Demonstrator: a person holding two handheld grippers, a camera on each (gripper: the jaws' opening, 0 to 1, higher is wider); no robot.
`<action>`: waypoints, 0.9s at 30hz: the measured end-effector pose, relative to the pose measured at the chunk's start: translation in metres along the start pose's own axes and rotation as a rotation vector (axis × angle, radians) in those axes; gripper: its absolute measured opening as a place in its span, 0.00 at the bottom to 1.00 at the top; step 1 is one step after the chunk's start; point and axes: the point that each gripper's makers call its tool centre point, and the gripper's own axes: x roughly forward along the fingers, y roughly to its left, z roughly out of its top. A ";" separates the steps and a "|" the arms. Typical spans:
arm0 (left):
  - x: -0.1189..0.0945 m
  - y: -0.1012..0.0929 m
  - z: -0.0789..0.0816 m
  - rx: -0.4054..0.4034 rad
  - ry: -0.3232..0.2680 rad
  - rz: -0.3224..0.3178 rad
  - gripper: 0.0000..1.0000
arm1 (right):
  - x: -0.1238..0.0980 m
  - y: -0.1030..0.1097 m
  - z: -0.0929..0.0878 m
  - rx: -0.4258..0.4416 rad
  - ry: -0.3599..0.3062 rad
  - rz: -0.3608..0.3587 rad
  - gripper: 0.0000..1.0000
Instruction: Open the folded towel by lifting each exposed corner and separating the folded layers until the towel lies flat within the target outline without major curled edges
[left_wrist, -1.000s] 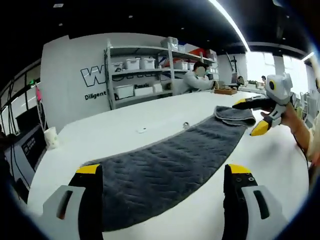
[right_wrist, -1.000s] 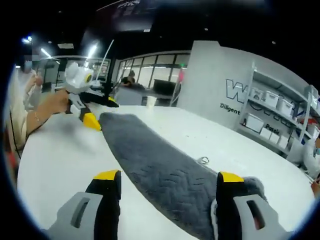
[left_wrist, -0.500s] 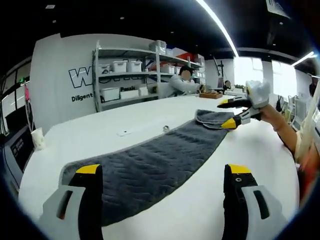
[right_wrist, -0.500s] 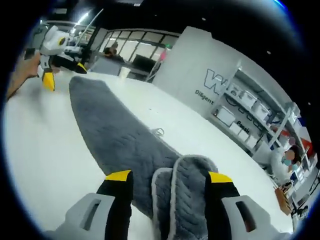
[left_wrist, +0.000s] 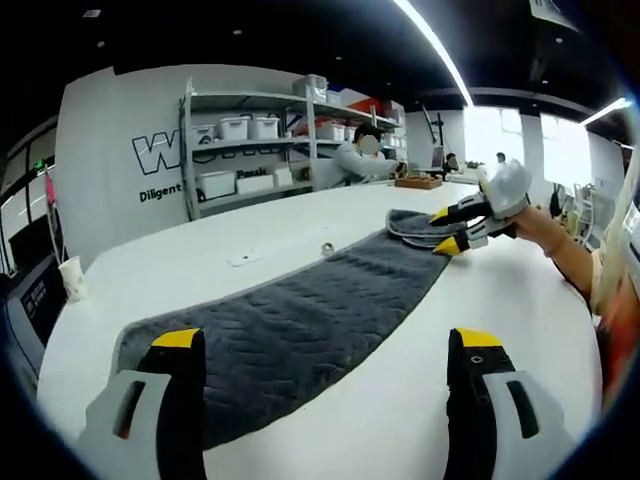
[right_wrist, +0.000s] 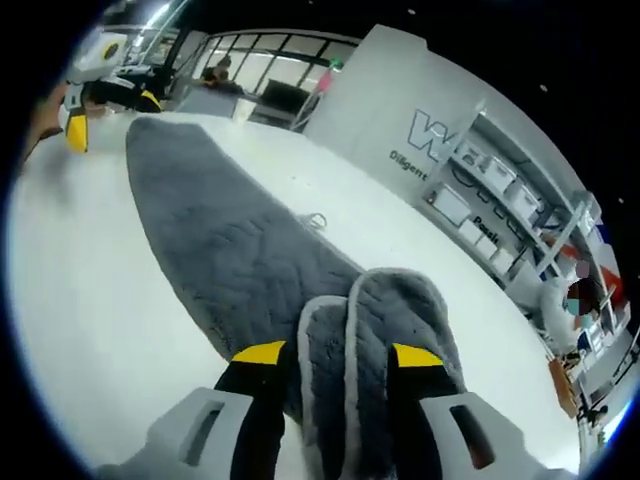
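A long grey towel (left_wrist: 300, 330) lies stretched along a broad white desk (left_wrist: 420, 400), its quilted wave pattern up and a paler hem around its edge. In the left gripper view it runs from between the left gripper (left_wrist: 325, 355)'s jaws, which stand wide apart with nothing between them above its near end, to the far end, where a folded flap (right_wrist: 375, 330) still lies doubled over. There the right gripper (left_wrist: 440, 230), held in a hand (left_wrist: 545, 225), has its yellow-tipped jaws at that flap.

In the right gripper view the flap's layered, pale-edged folds sit between the right gripper (right_wrist: 328, 352)'s jaws, which stand narrowly apart on either side of it; whether they pinch it I cannot tell. Beyond, the towel runs flat across the desk to the left gripper (right_wrist: 85, 95) at its other end.

The desk top is glossy and reflects the ceiling lights. A small ring-like object (left_wrist: 326, 248) and a flat white scrap (left_wrist: 244, 258) lie on it beside the towel, and a paper cup (left_wrist: 70, 278) stands near the far edge. Behind are a white wall with dark lettering (left_wrist: 165, 165), metal shelves (left_wrist: 250, 150) bearing white bins, a seated person (left_wrist: 355, 160) at the shelves, a dark ceiling with a long strip light (left_wrist: 440, 50), and bright windows (left_wrist: 485, 135).
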 end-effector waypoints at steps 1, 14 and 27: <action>0.000 0.000 0.001 -0.006 -0.005 -0.003 0.99 | 0.000 -0.002 -0.004 0.043 0.012 -0.002 0.23; -0.002 0.005 0.001 0.015 0.003 0.024 0.99 | -0.006 -0.015 -0.004 0.237 -0.048 0.004 0.00; -0.008 0.011 0.007 0.020 -0.016 0.049 0.97 | -0.032 -0.068 -0.001 0.271 -0.108 -0.174 0.00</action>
